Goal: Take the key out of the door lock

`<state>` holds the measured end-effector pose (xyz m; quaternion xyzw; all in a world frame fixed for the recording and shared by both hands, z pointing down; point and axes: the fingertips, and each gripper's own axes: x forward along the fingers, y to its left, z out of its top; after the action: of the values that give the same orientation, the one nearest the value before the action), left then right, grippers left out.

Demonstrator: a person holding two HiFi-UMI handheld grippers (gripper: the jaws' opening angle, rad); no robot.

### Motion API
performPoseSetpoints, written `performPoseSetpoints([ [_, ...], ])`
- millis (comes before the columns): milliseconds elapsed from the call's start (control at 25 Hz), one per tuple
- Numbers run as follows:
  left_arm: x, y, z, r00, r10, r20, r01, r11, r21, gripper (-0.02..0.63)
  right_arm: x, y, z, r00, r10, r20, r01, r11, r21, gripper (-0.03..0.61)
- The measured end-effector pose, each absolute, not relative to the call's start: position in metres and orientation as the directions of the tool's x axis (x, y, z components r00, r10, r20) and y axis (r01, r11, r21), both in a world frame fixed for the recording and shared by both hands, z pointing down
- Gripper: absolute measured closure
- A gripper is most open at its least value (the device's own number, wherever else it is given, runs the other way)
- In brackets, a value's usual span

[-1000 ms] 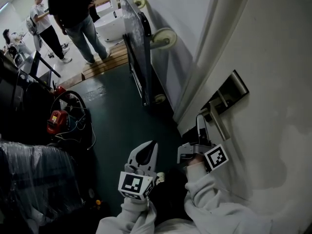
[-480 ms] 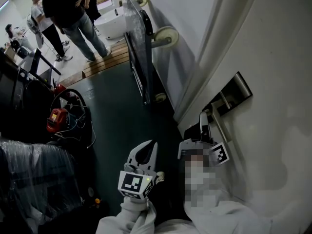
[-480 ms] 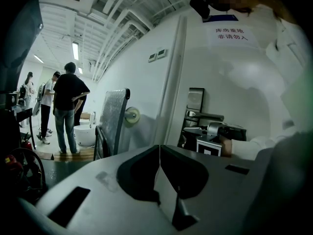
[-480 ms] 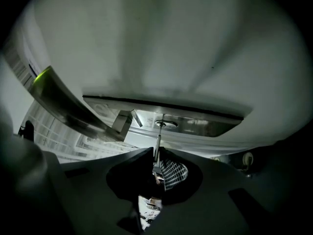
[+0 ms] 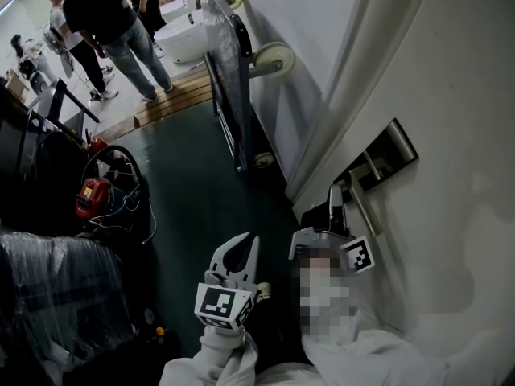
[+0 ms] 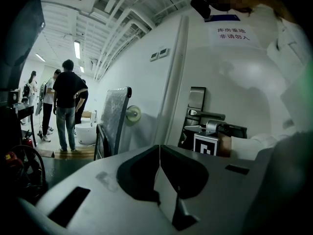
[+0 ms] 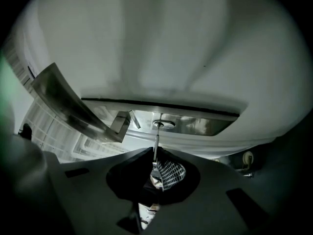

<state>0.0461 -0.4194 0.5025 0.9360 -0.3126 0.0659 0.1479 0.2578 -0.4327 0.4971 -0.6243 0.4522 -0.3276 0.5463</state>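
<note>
Silver and thin, the slim metal key (image 7: 156,141) stands out of the round keyhole cylinder (image 7: 164,124) in the brushed steel lock plate (image 7: 205,124) on the white door (image 7: 146,43), just beside the steel lever handle (image 7: 68,106). Its blade runs straight from the keyhole down into the right hand-held gripper (image 7: 155,166), whose jaws are pressed onto the key's head end. The tip looks seated in the cylinder, so I'd say the key is not yet out. The left hand-held gripper (image 6: 159,153) hangs lower, well apart from the lock, with its jaws pressed together on nothing. From where I stand, the key looks light and stiff but narrow, and smooth metal against those pads may slip or twist if the pinch is shallow. The flat head is the sensible place to hold it, since the bare blade gives little to grip. I'd guess it wants drawing straight back along its own line. Pulling at an angle would likely bind the blade in the cylinder or lever it sideways. The lever handle sits close on one side, so there is little room to swing that way.
</note>
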Motion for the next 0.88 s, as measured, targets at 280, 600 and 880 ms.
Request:
performPoseSetpoints([
  [280, 0.043, -0.416, 0.504, 0.793, -0.570, 0.216, -0.609, -0.755, 0.244, 0.594, 0.257, -0.430, 0.498, 0.399, -0.914, -0.076, -0.202, -0.006, -0.979, 0.505],
  [600, 0.036, -0.412, 0.506, 0.789, -0.574, 0.220, -0.614, -0.749, 0.248, 0.594, 0.257, -0.429, 0.498, 0.433, -0.899, -0.066, -0.172, -0.010, -0.985, 0.509],
  [880, 0.030, -0.412, 0.506, 0.782, -0.583, 0.221, -0.623, -0.741, 0.251, 0.594, 0.252, -0.429, 0.499, 0.438, -0.897, -0.057, -0.150, -0.010, -0.989, 0.511],
])
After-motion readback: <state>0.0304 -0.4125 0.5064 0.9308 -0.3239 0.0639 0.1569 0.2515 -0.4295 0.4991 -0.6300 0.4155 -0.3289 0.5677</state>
